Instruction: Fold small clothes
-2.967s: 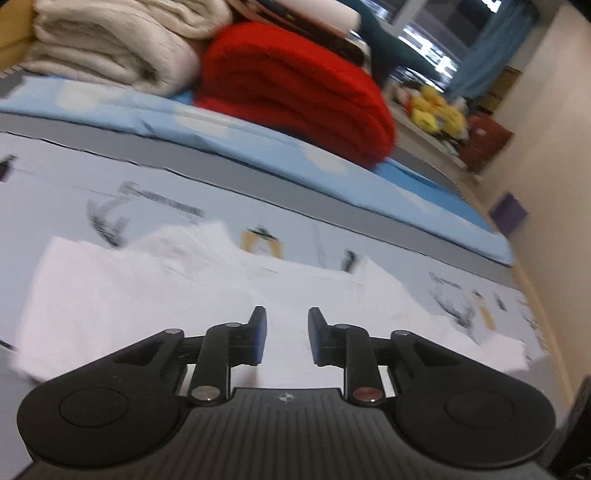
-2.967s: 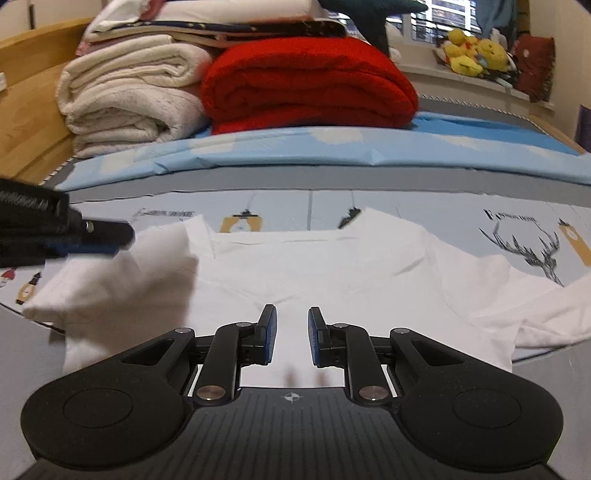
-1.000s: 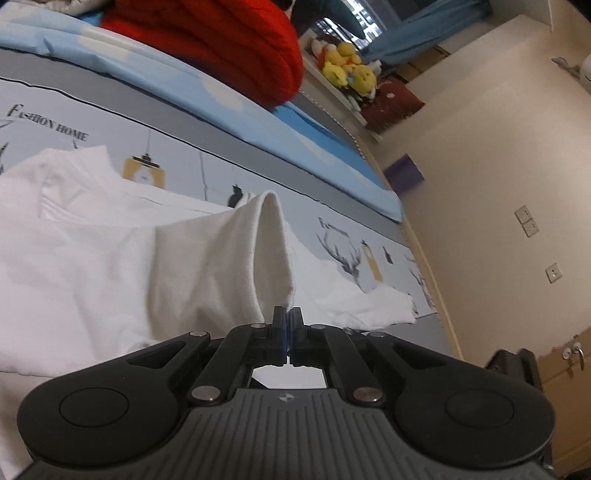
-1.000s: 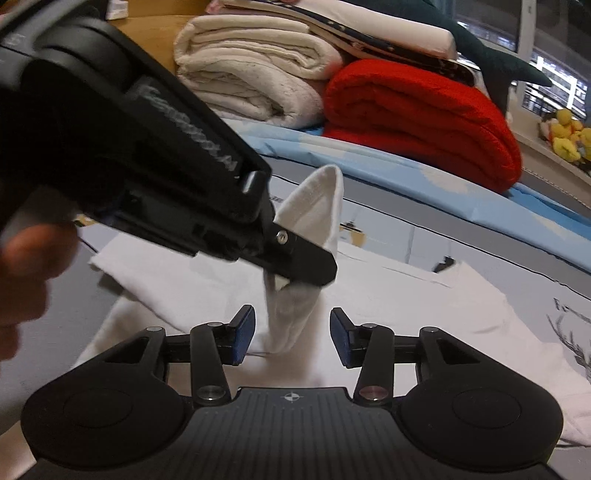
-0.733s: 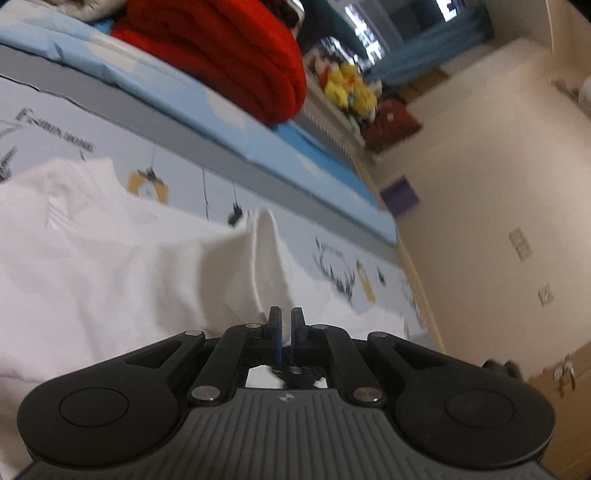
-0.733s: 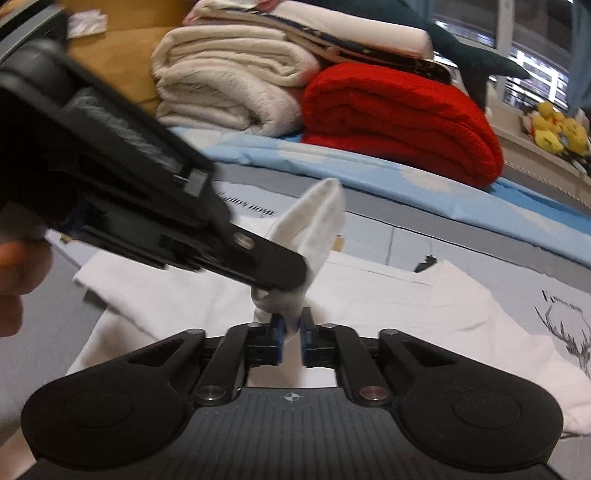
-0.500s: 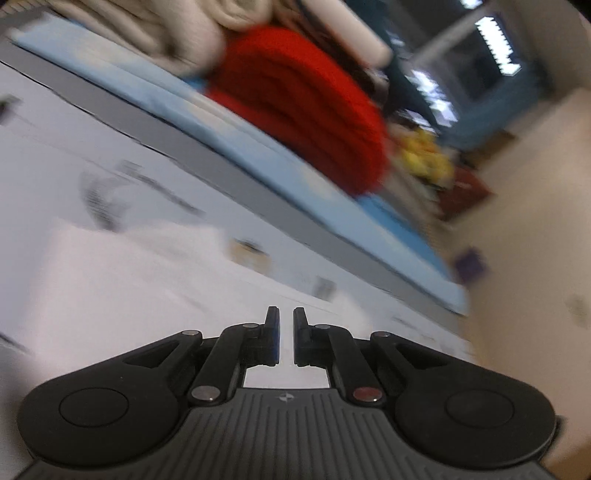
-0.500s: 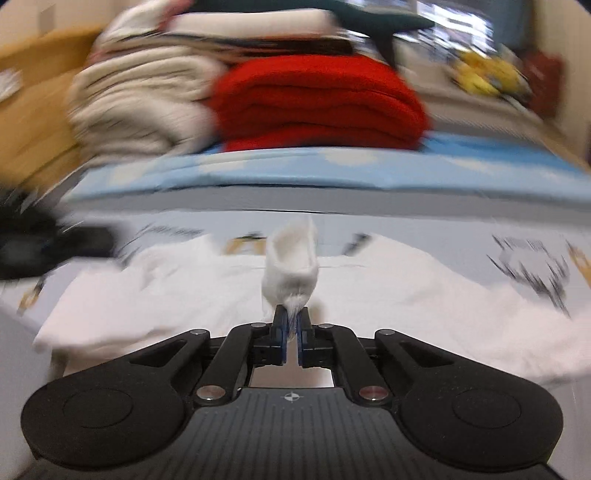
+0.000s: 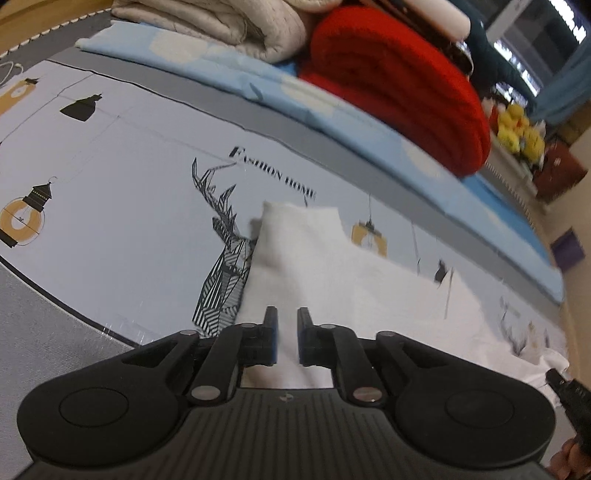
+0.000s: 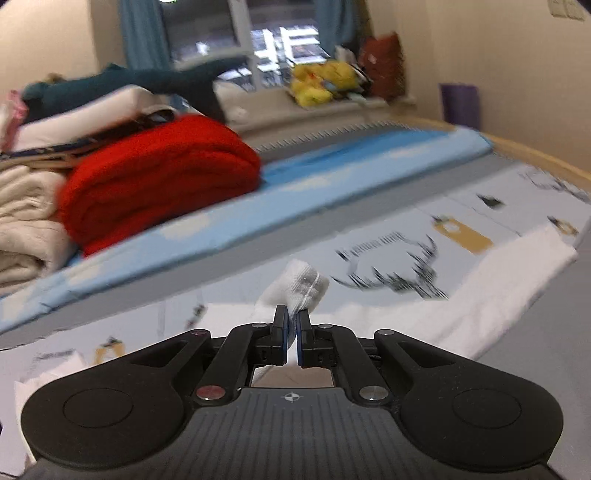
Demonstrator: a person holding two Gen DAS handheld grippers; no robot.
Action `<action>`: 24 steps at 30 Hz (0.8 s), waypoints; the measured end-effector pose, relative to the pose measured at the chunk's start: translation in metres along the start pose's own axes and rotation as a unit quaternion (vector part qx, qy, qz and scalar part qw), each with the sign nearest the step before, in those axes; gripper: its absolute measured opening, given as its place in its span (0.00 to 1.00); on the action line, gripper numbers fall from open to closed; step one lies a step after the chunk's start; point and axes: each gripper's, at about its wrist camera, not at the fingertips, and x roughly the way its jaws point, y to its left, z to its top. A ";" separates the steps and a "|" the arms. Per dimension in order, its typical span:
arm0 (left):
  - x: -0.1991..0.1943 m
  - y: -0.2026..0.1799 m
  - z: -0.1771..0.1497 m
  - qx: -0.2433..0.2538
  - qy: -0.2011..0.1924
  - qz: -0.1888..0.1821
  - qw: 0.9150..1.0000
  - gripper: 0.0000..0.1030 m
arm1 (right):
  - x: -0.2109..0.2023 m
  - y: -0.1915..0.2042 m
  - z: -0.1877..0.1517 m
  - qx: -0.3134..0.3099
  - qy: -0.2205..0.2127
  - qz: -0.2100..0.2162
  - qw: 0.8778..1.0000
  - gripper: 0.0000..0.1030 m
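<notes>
A small white T-shirt (image 9: 354, 273) lies on the printed bed sheet (image 9: 122, 177). In the left wrist view its left edge is folded in, with a raised fold near the shoulder. My left gripper (image 9: 287, 325) is open a little and empty, low over that folded edge. My right gripper (image 10: 291, 325) is shut on a bunched white piece of the T-shirt (image 10: 301, 286), held up above the sheet. The rest of the shirt (image 10: 498, 291) stretches to the right in the right wrist view. The tip of the right gripper shows at the left wrist view's right edge (image 9: 570, 395).
A folded red blanket (image 9: 399, 77) and cream blankets (image 9: 221, 22) are stacked on a light blue quilt (image 9: 332, 107) at the back. Yellow plush toys (image 10: 321, 85) sit on the window ledge. A purple box (image 10: 460, 103) stands by the wall on the right.
My left gripper let go of the fold and swung back to the shirt's left edge. My right gripper closed on the raised fold and carried it to the right.
</notes>
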 end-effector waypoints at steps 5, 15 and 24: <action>0.008 0.003 -0.005 -0.003 0.008 -0.001 1.000 0.12 | -0.009 -0.013 0.002 0.032 -0.043 -0.001 0.999 0.03; 0.013 -0.006 -0.010 0.011 0.023 -0.004 1.000 0.16 | 0.035 -0.049 -0.017 0.108 0.105 -0.126 0.981 0.09; 0.025 -0.020 -0.022 0.044 0.048 -0.002 0.998 0.17 | 0.015 -0.047 -0.005 0.107 0.036 -0.071 0.991 0.13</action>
